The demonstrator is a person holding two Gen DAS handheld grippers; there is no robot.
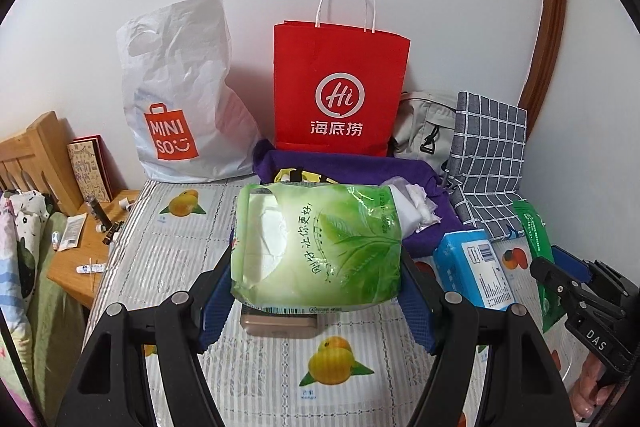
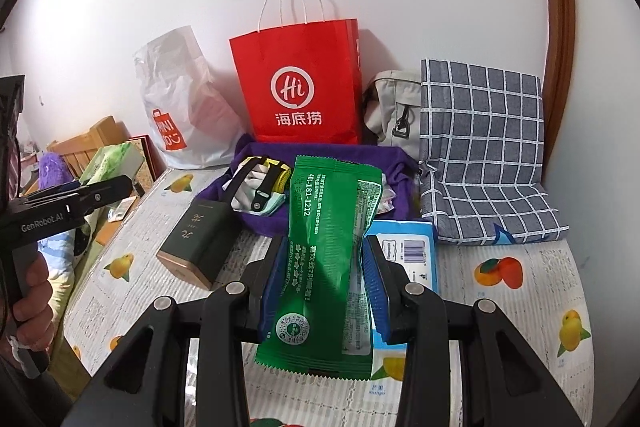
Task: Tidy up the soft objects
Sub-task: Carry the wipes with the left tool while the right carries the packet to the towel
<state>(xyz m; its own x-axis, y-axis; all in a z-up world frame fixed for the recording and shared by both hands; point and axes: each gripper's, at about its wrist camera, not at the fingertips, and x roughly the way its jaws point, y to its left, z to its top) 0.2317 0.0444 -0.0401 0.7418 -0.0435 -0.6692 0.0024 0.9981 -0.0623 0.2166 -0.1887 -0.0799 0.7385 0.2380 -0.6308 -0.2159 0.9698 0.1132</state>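
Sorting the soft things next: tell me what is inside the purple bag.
The purple bag lies open, showing a yellow and black strap and white crumpled pieces. The green packet in the right tongs covers the middle; deeper contents stay hidden.

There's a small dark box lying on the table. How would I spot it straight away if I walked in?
Start at the red paper bag standing against the wall, then drop to the purple cloth spread in front of it. Just off the cloth's left edge, on the fruit-print tablecloth, lies the dark green box. It is the only hard, square-edged thing among soft packets, with a coppery end.
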